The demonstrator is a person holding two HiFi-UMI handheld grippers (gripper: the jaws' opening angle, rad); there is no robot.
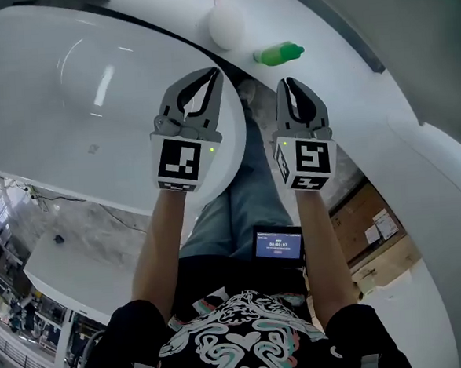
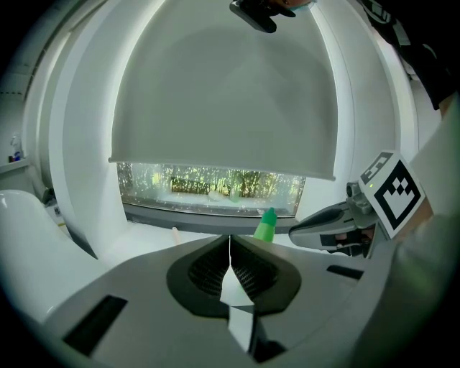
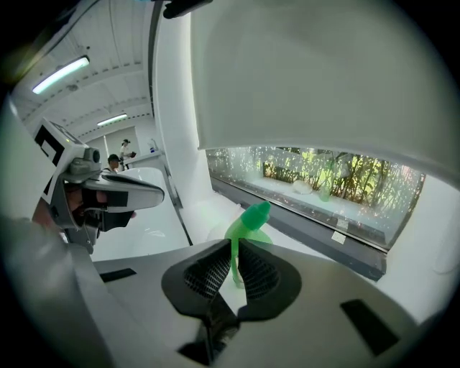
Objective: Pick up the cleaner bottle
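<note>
Judging handling first: small green plastic cleaner bottle [image 1: 278,54], prob. light & somewhat squeezable, smooth-walled so likely slippery if wet; not fragile, but apt to tip or skid on the glossy white ledge [image 1: 342,85] if nudged off-centre; bent nozzle cap too narrow & angled for a sure hold; best taken across the wider body, below the neck, w/ ribbed pads square on opposite sides; moderate squeeze only, so as not to dent the walls or push liquid out; located on the ledge below the window, near a white ball [image 1: 227,26], closer to the right tongs [image 1: 288,82] than to the left tongs [image 1: 209,74], touching neither; seemingly upright in both gripper views, less clear from the head view; right tongs closed tip to tip, nothing betw. them, green seen only beyond the slit; left tongs likewise pressed together & empty; opening wide needed before any approach, prob. w/ the right ones given the line-up.
</note>
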